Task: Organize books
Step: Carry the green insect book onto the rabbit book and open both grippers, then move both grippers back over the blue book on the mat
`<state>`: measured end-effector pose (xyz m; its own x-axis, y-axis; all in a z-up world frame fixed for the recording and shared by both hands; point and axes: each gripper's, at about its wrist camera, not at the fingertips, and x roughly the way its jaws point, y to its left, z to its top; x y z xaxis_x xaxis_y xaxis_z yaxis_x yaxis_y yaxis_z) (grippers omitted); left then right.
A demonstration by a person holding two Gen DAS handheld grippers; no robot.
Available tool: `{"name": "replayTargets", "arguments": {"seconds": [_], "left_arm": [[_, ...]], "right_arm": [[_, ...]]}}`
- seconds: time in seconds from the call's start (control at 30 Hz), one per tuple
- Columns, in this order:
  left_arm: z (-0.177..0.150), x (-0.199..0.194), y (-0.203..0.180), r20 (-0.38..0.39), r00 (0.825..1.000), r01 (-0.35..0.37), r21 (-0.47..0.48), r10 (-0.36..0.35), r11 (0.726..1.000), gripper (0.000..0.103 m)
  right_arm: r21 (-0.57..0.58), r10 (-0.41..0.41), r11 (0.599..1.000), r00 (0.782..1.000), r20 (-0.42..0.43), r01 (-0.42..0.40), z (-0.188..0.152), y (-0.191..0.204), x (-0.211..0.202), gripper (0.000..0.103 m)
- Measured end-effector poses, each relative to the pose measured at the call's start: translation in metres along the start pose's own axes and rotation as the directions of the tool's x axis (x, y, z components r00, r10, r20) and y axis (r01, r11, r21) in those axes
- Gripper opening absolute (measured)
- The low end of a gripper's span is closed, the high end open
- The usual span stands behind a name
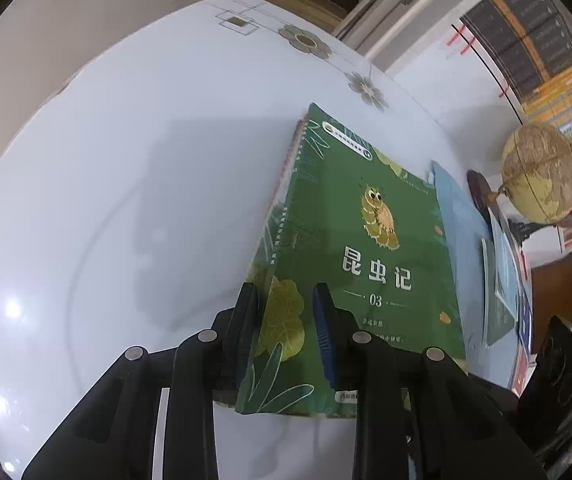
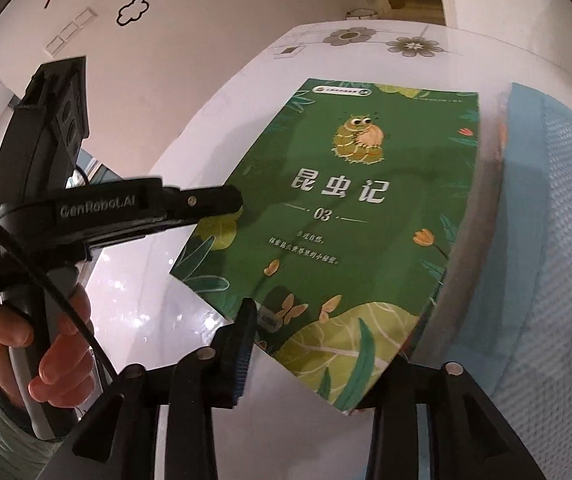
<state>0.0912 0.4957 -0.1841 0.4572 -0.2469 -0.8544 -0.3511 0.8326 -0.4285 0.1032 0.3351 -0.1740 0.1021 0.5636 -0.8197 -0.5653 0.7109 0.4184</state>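
1. Plainly, the green paperback book reads "昆虫记" and "03" beneath a cartoon caterpillar; the left gripper's body reads "GenRobot.AI".
2. It lies flat atop a stack on the glossy white table, beside a pale blue book.
3. Both the left and right gripper straddle its near corners, jaws loosened, not pressing.
4. A tan globe stands nearby.

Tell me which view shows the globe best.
The left wrist view. The globe stands on its dark base at the right edge, past the green book and the blue books beside it, in full outline. The right wrist view does not show the globe at all.
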Motion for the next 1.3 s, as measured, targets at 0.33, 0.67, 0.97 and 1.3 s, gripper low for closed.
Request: {"name": "replayTargets", "arguments": {"seconds": [0.33, 0.67, 0.97, 1.3], "left_arm": [[-0.014, -0.014, -0.012, 0.058, 0.983, -0.176, 0.026, 0.174, 0.984, 0.026], [-0.043, 0.010, -0.139, -0.028, 0.993, -0.103, 0.316, 0.118, 0.943, 0.026], [-0.116, 0.061, -0.310, -0.185, 0.982, 0.081, 0.571, 0.032, 0.817, 0.026], [-0.203, 0.100, -0.457, -0.308, 0.951, 0.201, 0.692, 0.031, 0.694, 0.030]], "right_arm": [[-0.070, 0.024, 0.997, 1.000, -0.020, -0.025, -0.027, 0.005, -0.016, 0.048], [0.235, -0.165, 0.963, 0.979, 0.118, 0.134, -0.123, -0.130, -0.138, 0.049], [0.583, -0.376, 0.782, 0.912, 0.163, 0.218, -0.228, -0.258, -0.274, 0.049], [0.763, -0.418, 0.629, 0.892, 0.170, 0.149, -0.309, -0.379, -0.381, 0.060]]}}
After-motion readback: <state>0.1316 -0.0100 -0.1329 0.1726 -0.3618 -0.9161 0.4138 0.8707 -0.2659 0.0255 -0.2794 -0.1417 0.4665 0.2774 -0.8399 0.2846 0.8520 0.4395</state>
